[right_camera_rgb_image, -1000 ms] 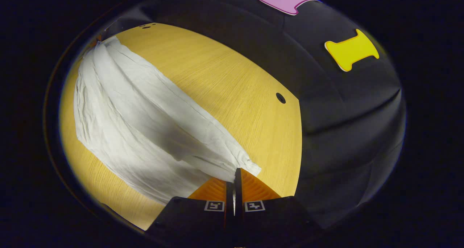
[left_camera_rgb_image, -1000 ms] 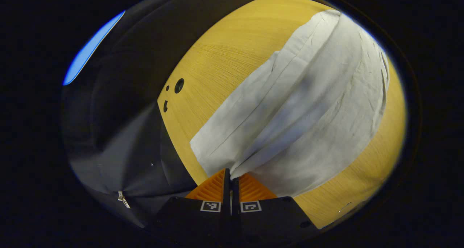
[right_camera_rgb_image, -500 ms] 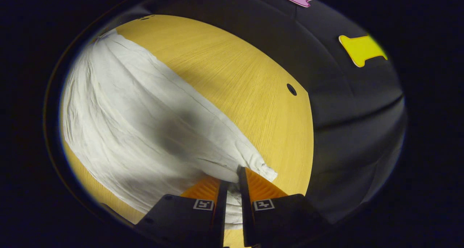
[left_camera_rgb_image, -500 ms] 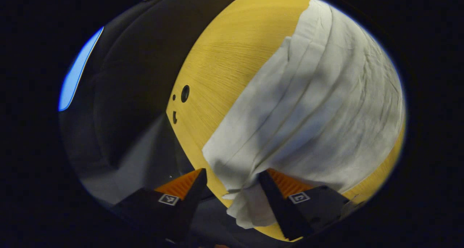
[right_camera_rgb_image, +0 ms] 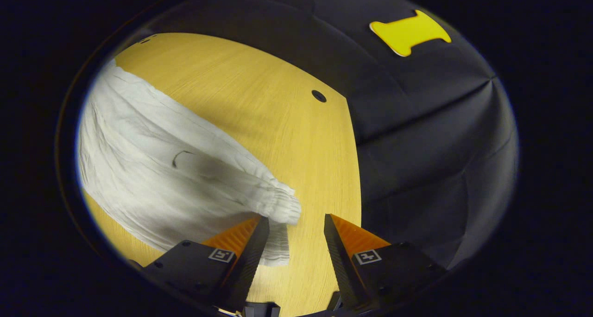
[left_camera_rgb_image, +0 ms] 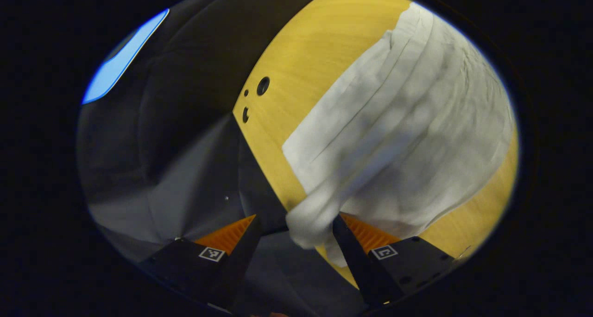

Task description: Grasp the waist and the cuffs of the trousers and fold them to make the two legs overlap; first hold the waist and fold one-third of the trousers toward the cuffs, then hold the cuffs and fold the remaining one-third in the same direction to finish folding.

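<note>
The white trousers lie stretched along the wooden table, doubled lengthwise as far as one can judge: a seam line runs along the upper layer and the cloth reads as one long band, not two spread legs. In the right gripper view the trousers end in a gathered, ruffled edge that looks like the elastic waist, resting on the table near its right end. In the left gripper view the opposite end, presumably the cuffs, bunches in a soft roll at the table's near edge, part of it hanging over.

The left gripper has its jaws spread wide; the bunched cloth sits between them, touching or just beside the right-hand finger, but nothing is pinched. The right gripper is likewise released, jaws apart, with the waist edge just beside its left-hand finger and bare table between the fingers.

So the leg-over-leg fold appears done, though the layers look wrinkled and their alignment cannot be confirmed. Both thirds folds are yet to come: the garment is at full length, the waist not yet carried toward the cuffs. The next need is a fresh hold on the waist end.
</note>
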